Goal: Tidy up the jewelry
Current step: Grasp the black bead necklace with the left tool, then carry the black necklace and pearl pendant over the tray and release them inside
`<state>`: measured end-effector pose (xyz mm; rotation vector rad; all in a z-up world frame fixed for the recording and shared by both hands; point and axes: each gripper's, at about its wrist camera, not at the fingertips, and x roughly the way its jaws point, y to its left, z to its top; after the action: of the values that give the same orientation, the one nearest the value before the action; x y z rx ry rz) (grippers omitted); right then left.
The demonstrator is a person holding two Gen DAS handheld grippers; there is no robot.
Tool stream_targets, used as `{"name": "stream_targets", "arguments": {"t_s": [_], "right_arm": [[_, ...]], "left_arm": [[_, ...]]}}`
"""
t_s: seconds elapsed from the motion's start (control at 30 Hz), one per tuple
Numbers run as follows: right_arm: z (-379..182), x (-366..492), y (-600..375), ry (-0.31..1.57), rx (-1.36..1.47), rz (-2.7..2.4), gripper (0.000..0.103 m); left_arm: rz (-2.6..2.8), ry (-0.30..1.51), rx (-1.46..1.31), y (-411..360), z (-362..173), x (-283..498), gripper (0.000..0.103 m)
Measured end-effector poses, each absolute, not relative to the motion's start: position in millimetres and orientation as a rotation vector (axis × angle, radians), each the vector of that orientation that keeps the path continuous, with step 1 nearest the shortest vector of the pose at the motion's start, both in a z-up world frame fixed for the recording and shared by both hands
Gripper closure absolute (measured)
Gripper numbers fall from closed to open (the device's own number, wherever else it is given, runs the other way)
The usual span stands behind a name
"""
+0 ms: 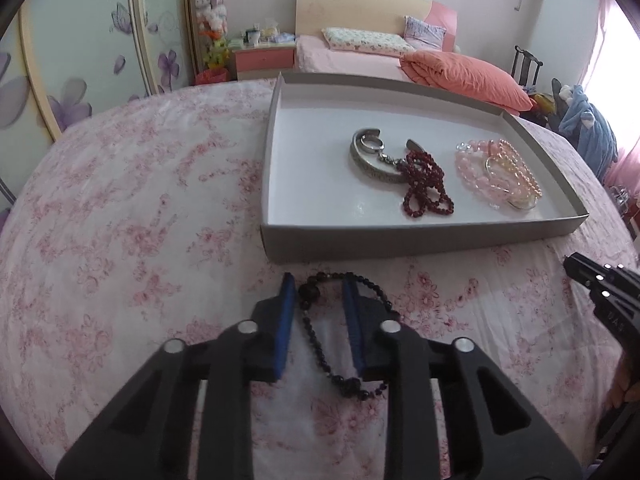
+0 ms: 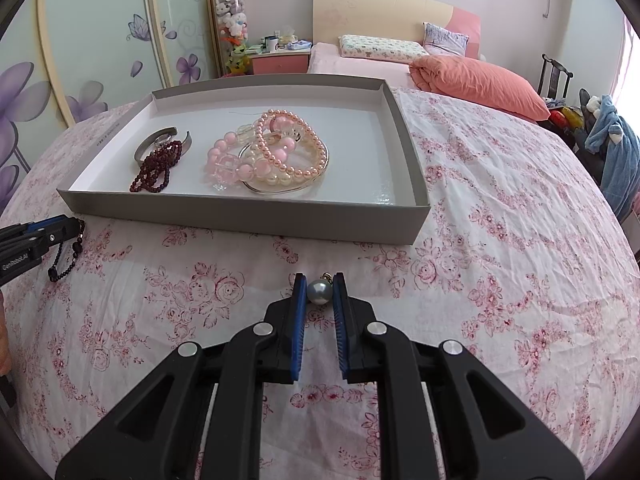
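A grey tray (image 1: pixel 420 236) with a white inside sits on the floral cloth; it also shows in the right wrist view (image 2: pixel 248 216). In it lie a silver bangle (image 1: pixel 368 164), dark red beads (image 1: pixel 426 186) and pink pearl bracelets (image 1: pixel 500 172). My left gripper (image 1: pixel 319 286) is open around a black bead bracelet (image 1: pixel 320 344) on the cloth, just in front of the tray. My right gripper (image 2: pixel 319 286) is shut on a grey pearl pendant (image 2: pixel 319 291), in front of the tray's near wall.
The table has a pink floral cloth (image 2: pixel 500 240). Behind it stand a bed with an orange quilt (image 2: pixel 480 76), a nightstand (image 2: pixel 280 58), a wardrobe with purple flowers (image 2: pixel 80 60) and a chair with blue clothes (image 2: pixel 616 148).
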<state>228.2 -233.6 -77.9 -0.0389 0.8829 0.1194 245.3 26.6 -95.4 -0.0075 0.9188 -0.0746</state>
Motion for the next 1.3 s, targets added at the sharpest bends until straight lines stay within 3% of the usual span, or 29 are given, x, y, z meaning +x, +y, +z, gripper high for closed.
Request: {"name": "stream_targets", "arguments": {"t_s": [0.53, 0.63, 1.3], "right_arm": [[-79.9, 227.8, -233.5, 0.884, -0.027, 0.116, 0.088], [-79.9, 227.9, -233.9, 0.884, -0.019, 0.119, 0.089], [-49.8, 191.6, -225.6, 0.759, 0.131, 0.192, 0.089]], "left_arm": [[-0.07, 0.897, 0.015, 22.0, -96.4, 244.4, 0.083], [-0.074, 0.895, 0.009, 23.7, -96.4, 243.7, 0.091], [-0.201, 0.769, -0.148, 31.9, -58.4, 195.5, 0.091]]}}
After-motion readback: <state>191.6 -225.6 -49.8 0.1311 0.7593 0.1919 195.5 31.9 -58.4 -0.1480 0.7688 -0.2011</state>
